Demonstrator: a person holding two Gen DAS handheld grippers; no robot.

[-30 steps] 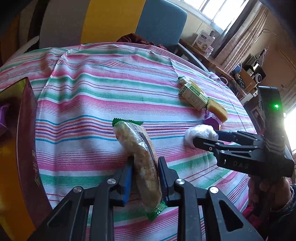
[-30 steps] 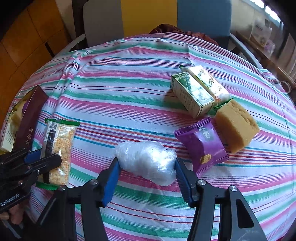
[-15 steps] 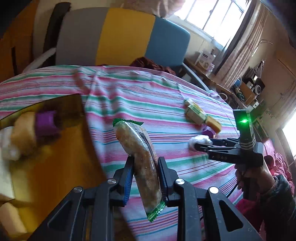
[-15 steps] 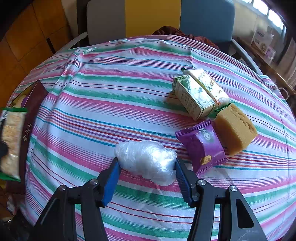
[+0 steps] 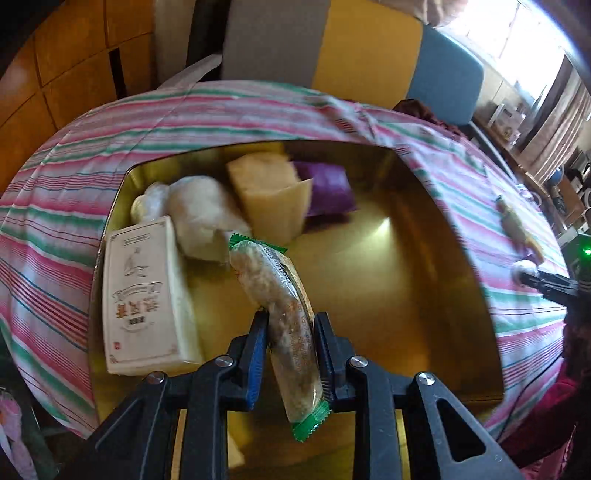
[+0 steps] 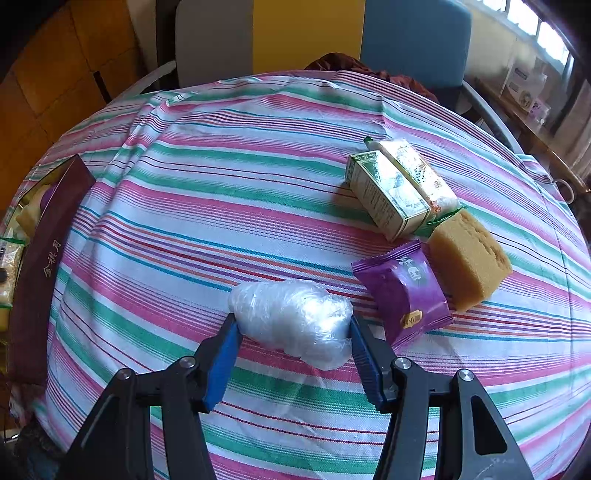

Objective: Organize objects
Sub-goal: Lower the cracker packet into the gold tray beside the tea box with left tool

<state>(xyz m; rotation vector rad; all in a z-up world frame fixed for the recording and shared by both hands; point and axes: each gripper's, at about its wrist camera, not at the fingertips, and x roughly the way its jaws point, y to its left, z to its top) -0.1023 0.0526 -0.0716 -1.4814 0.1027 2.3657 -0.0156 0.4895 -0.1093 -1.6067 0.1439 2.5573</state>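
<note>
My left gripper (image 5: 290, 317) is shut on a clear cracker packet with green ends (image 5: 273, 284), held over the open golden tin (image 5: 406, 295). In the tin lie a white box (image 5: 140, 295), a wrapped white bundle (image 5: 199, 214), a yellow cake block (image 5: 269, 192) and a purple packet (image 5: 328, 188). My right gripper (image 6: 293, 325) is shut on a plastic-wrapped white bundle (image 6: 291, 314), its pads against both ends, low over the striped cloth. Beside it lie a purple packet (image 6: 402, 291), a brown cake block (image 6: 469, 254), a green box (image 6: 384, 195) and another cracker packet (image 6: 413, 173).
The tin's maroon wall (image 6: 44, 258) stands at the table's left edge. Chairs with grey, yellow and blue backs (image 6: 306, 33) stand behind the round table. A shelf with boxes (image 6: 524, 88) is at the far right. A red sleeve (image 5: 546, 417) shows at the right.
My left gripper has swung left with the cracker packet, from above the striped cloth to above the open tin. The right gripper and its bundle have stayed put.
</note>
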